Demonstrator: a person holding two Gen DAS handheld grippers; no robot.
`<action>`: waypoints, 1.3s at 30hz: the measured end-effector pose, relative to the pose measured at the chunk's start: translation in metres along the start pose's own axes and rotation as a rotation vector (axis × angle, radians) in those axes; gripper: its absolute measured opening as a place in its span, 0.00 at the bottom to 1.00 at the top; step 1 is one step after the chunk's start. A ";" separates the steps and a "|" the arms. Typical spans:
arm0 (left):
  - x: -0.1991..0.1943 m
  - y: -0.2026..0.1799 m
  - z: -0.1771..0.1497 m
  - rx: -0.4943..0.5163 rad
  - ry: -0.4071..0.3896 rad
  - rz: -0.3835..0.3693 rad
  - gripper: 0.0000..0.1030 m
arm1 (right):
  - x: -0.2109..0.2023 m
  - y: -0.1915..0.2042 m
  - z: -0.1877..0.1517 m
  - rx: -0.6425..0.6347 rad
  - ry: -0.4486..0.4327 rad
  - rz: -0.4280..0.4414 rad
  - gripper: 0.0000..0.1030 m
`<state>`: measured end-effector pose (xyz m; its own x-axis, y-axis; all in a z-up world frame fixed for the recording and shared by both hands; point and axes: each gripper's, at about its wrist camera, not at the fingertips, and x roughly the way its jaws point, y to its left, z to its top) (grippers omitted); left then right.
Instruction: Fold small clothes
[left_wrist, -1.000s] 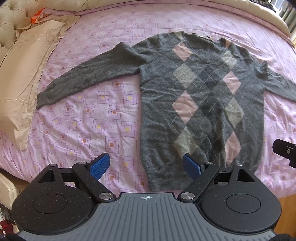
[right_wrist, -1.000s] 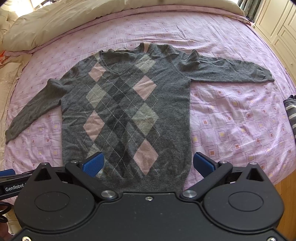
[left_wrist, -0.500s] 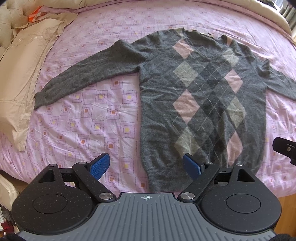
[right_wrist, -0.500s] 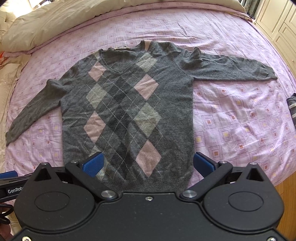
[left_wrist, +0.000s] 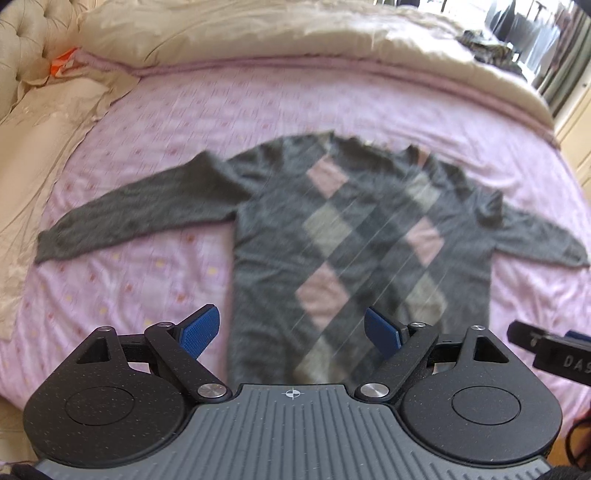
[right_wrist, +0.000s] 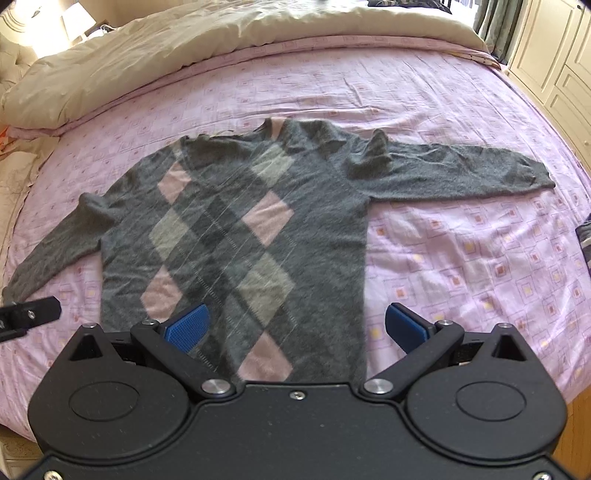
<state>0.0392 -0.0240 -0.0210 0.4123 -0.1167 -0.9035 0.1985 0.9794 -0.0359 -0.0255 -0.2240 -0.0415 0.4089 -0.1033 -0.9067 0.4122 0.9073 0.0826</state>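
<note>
A grey sweater (left_wrist: 369, 229) (right_wrist: 236, 229) with pink and pale argyle diamonds lies flat, front up, on the pink patterned bedsheet (left_wrist: 122, 288) (right_wrist: 461, 266), both sleeves spread sideways. My left gripper (left_wrist: 291, 328) hovers open above the hem's left part, nothing between its blue pads. My right gripper (right_wrist: 295, 326) hovers open above the hem's right part, also holding nothing. The hem itself is hidden behind both gripper bodies. The left wrist view is motion-blurred.
A beige duvet (right_wrist: 177, 48) is bunched along the far side of the bed. Cream pillows (left_wrist: 33, 147) and a tufted headboard lie at the left. White cupboard doors (right_wrist: 554, 55) stand at the right, and a striped dark cloth (right_wrist: 585, 236) lies at the bed's right edge.
Both grippers have tilted up and drawn back, so the sweater sits lower and farther in the views and more of the duvet shows. The sweater has not moved. Both grippers stay open.
</note>
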 end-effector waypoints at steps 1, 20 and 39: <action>0.002 -0.003 0.002 -0.004 -0.011 -0.011 0.83 | 0.004 -0.008 0.003 0.000 0.000 0.006 0.99; 0.056 -0.105 0.021 -0.039 0.094 0.026 0.83 | 0.115 -0.234 0.077 0.142 0.060 -0.077 0.85; 0.077 -0.143 0.035 -0.074 0.180 0.156 0.83 | 0.172 -0.434 0.156 0.343 -0.080 -0.277 0.70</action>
<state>0.0739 -0.1794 -0.0708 0.2665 0.0613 -0.9619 0.0769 0.9934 0.0846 -0.0069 -0.6988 -0.1688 0.3017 -0.3666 -0.8801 0.7554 0.6551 -0.0139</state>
